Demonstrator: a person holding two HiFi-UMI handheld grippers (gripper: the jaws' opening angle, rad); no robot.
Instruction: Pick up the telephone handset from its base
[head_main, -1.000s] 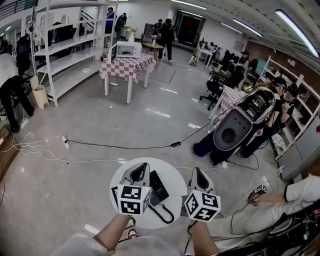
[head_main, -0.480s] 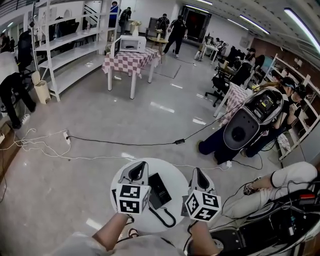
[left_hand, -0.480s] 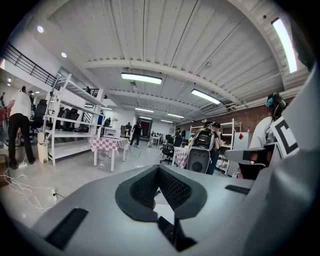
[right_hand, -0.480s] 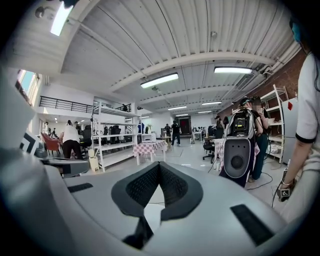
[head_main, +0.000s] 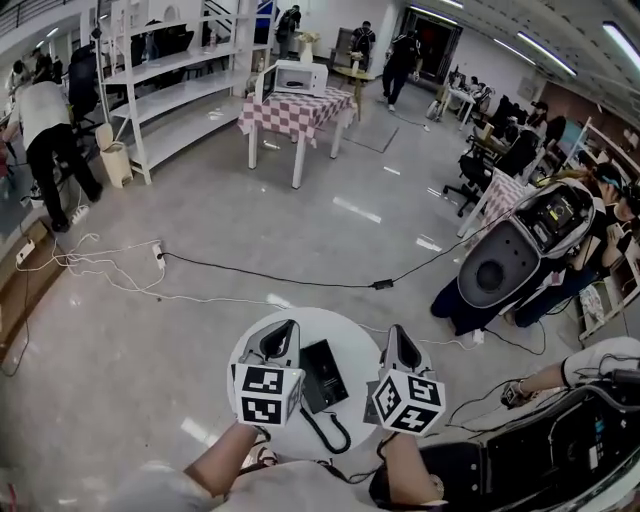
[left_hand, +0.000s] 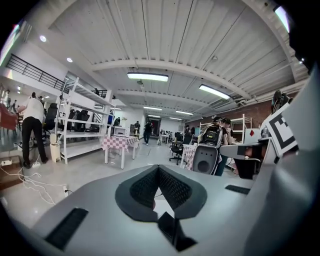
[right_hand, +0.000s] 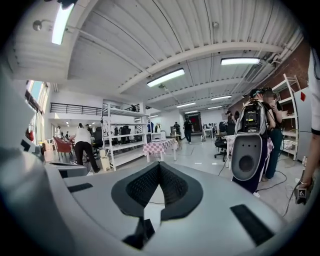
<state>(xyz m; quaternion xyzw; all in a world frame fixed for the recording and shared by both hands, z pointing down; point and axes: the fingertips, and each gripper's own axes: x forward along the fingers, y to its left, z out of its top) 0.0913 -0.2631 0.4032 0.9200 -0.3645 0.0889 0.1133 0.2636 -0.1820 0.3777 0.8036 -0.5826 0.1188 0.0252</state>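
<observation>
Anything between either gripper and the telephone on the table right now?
Nothing visible. The telephone lies on the round table between the left gripper and the right gripper; nothing else shows on the tabletop. Its cord curls off the near end, clear of both. Both grippers are shut.

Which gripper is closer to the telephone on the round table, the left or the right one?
Left. The left gripper is just beside the telephone, on its left, over the table. The right gripper is at the table's right rim, farther away.
</observation>
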